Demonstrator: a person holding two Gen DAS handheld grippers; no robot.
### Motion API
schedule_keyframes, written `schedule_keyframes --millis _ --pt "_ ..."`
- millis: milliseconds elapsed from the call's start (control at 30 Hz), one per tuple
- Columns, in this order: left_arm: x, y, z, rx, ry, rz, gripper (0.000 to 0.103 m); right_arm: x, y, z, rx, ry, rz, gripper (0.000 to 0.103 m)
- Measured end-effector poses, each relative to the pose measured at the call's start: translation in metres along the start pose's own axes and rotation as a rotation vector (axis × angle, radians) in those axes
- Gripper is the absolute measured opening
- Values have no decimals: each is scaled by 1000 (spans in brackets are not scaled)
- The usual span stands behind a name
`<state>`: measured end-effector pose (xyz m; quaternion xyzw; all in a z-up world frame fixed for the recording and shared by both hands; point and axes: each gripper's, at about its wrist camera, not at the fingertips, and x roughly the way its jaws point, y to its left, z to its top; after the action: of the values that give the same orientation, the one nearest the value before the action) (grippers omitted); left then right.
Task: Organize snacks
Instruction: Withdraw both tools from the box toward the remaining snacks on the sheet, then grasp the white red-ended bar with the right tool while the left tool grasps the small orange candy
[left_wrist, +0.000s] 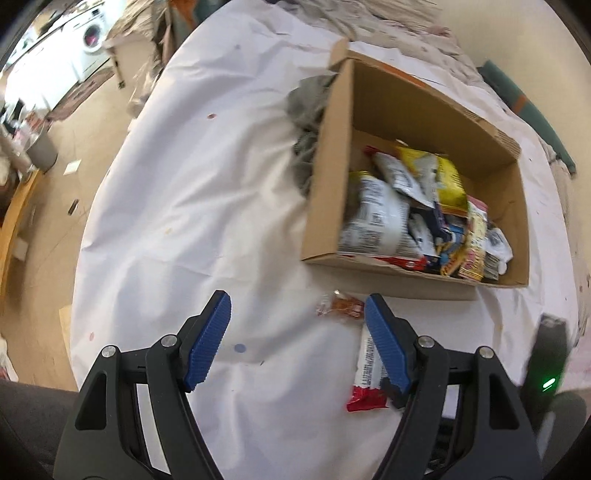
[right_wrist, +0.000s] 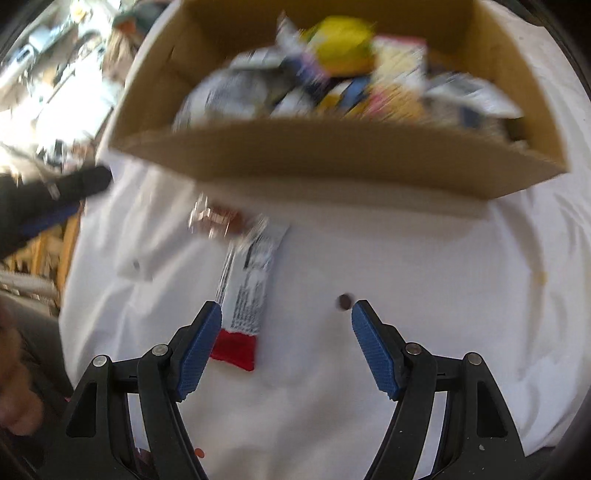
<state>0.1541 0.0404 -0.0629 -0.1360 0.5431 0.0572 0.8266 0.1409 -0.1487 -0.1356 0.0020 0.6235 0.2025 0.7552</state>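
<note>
We have both tools spread wide and gripping nothing: the left tool (left_wrist: 297, 319) and the right tool (right_wrist: 286, 326) point down over the white-covered counter (left_wrist: 184, 192). Most snacks sit piled in the cardboard box (left_wrist: 332, 166), so the two left out, a red-ended bar (right_wrist: 245, 302) and a small orange packet (left_wrist: 341, 305) just before it, look next.

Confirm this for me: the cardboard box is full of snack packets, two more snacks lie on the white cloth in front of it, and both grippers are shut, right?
Not quite: both the left gripper and right gripper are open and empty, as each wrist view shows. The rest stands.
</note>
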Motion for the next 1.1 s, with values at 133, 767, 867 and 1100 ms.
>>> schedule_keyframes --millis 133,767,867,1100 --pt "2 10 2 -34 5 9 72 18 21 -6 -114 32 -70 82" --pt "8 6 1 -33 13 -2 72 -20 -9 -23 -57 17 163 25" --pt "11 5 0 -25 11 11 72 -38 -28 -26 13 -32 200 25" --pt "28 -12 -10 29 62 -23 72 -68 -56 -28 177 -174 252 25"
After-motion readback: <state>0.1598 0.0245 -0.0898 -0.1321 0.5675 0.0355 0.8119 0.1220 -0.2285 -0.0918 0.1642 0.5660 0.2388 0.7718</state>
